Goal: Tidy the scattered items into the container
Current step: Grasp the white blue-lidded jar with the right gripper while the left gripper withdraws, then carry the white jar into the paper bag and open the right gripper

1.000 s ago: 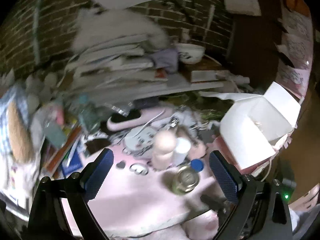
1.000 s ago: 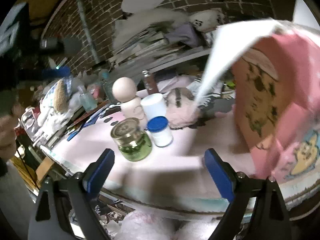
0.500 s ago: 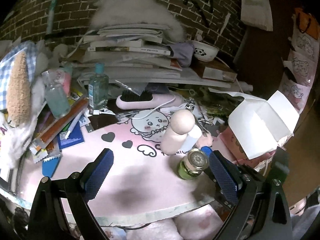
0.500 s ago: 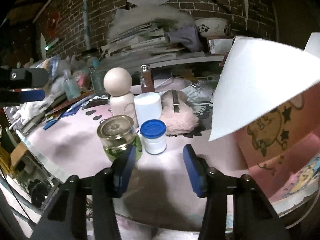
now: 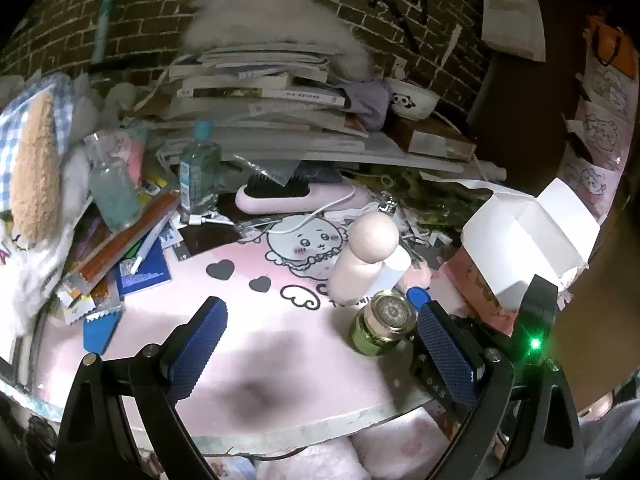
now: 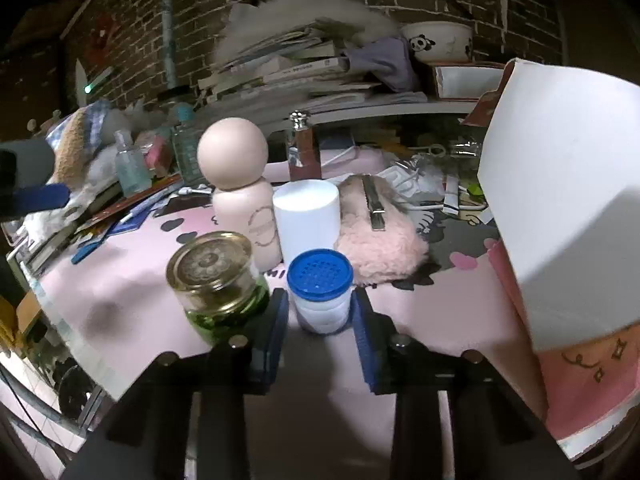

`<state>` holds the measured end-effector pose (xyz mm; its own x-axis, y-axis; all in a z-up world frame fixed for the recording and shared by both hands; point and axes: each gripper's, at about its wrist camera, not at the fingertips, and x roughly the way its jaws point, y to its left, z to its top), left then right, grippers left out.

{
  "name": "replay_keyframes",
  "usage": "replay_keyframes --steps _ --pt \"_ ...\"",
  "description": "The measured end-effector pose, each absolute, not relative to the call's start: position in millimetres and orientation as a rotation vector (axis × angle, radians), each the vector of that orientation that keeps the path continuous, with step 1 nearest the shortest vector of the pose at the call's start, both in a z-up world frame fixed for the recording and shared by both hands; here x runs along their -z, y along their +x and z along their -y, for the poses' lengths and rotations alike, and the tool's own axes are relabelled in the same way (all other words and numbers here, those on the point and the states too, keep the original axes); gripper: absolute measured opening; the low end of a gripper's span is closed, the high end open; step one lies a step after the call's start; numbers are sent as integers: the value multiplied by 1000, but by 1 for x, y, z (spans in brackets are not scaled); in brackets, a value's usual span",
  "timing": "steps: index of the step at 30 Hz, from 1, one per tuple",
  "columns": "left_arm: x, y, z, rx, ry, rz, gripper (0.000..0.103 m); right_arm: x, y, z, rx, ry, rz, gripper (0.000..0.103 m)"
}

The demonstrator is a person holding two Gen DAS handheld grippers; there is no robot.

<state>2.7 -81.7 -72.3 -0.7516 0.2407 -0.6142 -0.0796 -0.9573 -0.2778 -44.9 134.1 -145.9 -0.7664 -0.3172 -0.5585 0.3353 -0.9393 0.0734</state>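
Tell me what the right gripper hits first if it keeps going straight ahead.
The right gripper already has the blue-lidded white jar between its closing jaws, so it meets that first. Behind it stands the white cylinder, though the gap between them is unclear.

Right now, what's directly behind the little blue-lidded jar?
Behind the blue-lidded jar stands a white cylinder, with a fluffy pink pouch beside it to the right. The cylinder hides whatever is on the mat straight behind it.
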Motion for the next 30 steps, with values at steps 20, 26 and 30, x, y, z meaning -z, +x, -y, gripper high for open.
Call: replay_keyframes --steps 20,26,30 --pt "71 17 94 -2796 -1012 364 96 117 -21 -129 2685 666 -42 25" --pt "63 28 96 -2816 -988 374 96 92 -1 -123 2699 529 -88 25" --pt "60 34 95 -2830 -978 367 96 77 8 -120 2649 484 -55 25"
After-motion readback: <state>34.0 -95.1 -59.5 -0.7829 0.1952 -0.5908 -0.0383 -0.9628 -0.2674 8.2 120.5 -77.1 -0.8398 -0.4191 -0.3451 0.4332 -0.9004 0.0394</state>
